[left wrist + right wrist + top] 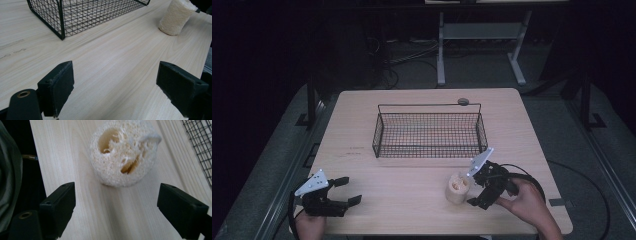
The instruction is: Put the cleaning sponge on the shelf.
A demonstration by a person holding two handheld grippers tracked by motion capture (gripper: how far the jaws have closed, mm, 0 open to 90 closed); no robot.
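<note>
A pale loofah sponge (458, 188) stands upright on the wooden table (412, 200), near its front right. My right gripper (473, 189) sits just right of it, open, its jaws on either side of the sponge's near flank without touching it. The right gripper view looks down on the loofah (125, 152) ahead of the open gripper (116, 206). My left gripper (350, 190) is open at the front left, nothing between its jaws. In the left gripper view the gripper (115, 87) hovers over bare wood, with the loofah (176, 17) far off at the upper right.
A black wire basket (429, 135) stands mid-table, nothing in it; its corner shows in the left gripper view (61, 20) and its edge in the right gripper view (200, 142). A small grey disc (463, 101) lies behind it. Dark floor surrounds the table.
</note>
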